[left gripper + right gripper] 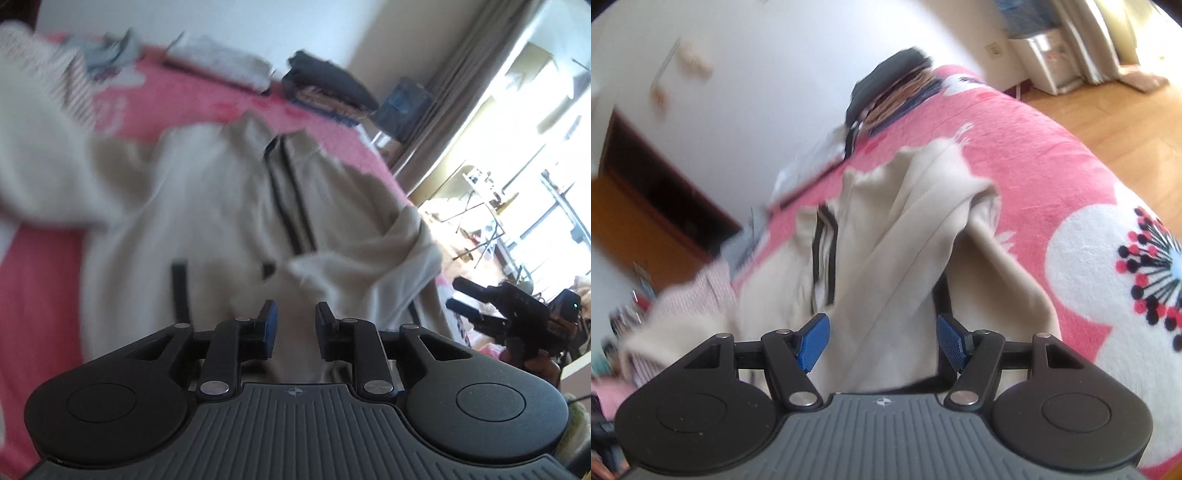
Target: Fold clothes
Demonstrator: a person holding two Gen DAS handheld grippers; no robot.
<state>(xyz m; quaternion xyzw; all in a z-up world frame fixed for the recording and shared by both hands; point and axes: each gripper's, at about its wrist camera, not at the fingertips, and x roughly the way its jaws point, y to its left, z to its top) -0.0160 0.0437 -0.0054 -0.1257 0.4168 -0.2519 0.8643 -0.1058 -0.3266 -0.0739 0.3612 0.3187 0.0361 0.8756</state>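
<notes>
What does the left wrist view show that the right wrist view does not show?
Only the left wrist view shows the bright window and the right gripper from outside. Only the right wrist view shows the wooden floor and a brown door. Both show the beige jacket on the pink blanket, and the dark folded pile.

Daylight enters from the window at the right of the left wrist view, where glare washes out most detail. Motion blur smears both views, heaviest over the beige jacket and the left margins, while the gripper bodies in the foreground stay sharp. Fisheye distortion bends the pink bedspread and wooden floor toward the edges; shadows are soft.
</notes>
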